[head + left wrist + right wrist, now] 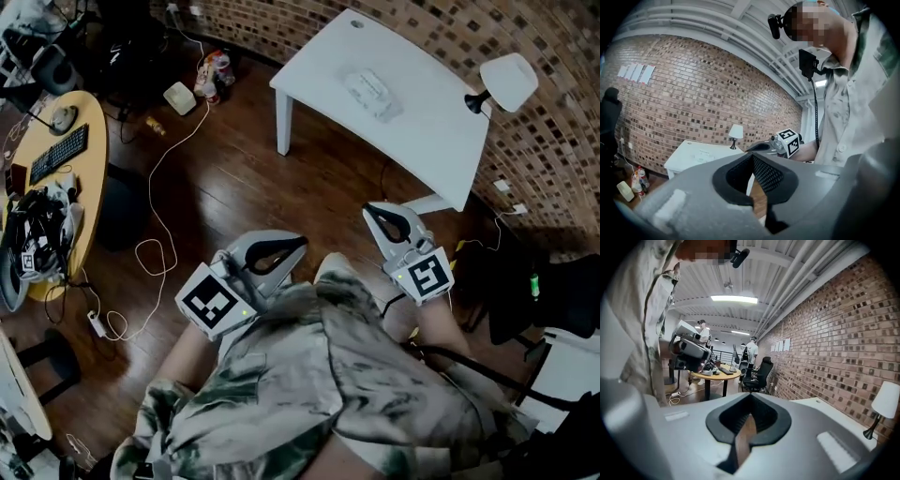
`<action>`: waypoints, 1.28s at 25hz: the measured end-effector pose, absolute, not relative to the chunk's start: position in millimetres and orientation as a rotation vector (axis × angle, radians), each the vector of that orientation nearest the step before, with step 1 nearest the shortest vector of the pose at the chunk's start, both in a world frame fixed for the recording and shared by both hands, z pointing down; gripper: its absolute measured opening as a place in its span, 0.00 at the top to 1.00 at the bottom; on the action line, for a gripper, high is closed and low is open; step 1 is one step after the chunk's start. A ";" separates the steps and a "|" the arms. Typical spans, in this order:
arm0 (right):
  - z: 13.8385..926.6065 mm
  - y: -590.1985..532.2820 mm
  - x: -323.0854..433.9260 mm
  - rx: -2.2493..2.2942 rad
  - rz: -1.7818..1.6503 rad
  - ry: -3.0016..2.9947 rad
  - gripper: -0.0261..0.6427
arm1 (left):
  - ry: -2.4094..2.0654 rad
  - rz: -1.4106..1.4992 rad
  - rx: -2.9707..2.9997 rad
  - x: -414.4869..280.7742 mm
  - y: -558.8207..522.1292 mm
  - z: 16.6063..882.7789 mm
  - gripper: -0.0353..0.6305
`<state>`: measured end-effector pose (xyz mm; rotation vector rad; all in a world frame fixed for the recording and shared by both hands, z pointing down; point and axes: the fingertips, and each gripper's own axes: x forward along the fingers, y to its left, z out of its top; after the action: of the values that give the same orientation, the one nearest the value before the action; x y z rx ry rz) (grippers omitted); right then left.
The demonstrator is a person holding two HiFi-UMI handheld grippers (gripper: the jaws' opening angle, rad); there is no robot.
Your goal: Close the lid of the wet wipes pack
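Two tools near the person's chest: left gripper (298,244) and right gripper (375,214), each with its jaws pressed together on nothing. Probably a carry pose, task not started. Well beyond them, over the wood floor (234,178), the wet wipes pack (368,92) lies on the white table (309,66). Its lid is too small to read.

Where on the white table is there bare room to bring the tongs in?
The white table is mostly bare: a broad free patch runs from the wet wipes pack to the end nearest you, bordered by the lamp on the wall side; a smaller one lies beyond the pack. The yellow round table is crowded with a keyboard and cables.
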<state>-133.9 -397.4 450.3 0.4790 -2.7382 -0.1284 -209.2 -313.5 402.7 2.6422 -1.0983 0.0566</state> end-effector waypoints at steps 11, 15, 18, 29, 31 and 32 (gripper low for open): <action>509.3 -559.9 -186.0 0.371 -0.191 -2.701 0.95 | -1.268 0.073 2.537 -255.4 -421.5 403.6 0.95; 539.9 -624.4 -188.1 0.364 -0.213 -2.663 0.95 | -1.317 0.051 2.503 -255.2 -469.5 399.6 0.95; 560.4 -663.8 -194.6 0.353 -0.226 -2.638 0.95 | -1.344 0.030 2.489 -251.5 -501.1 395.5 0.95; 636.8 -761.9 -210.4 0.341 -0.191 -2.544 0.95 | -1.434 0.035 2.407 -241.2 -567.2 397.1 0.95; 641.0 -772.1 -210.5 0.343 -0.180 -2.542 0.95 | -1.448 0.013 2.388 -241.1 -574.7 396.1 0.95; 643.6 -776.6 -209.1 0.342 -0.176 -2.539 0.95 | -1.456 0.006 2.375 -240.8 -578.2 396.6 0.95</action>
<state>-209.1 -776.6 643.6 0.3420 -2.5391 -0.1762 -240.8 -578.2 396.6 2.3752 -1.4560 0.0058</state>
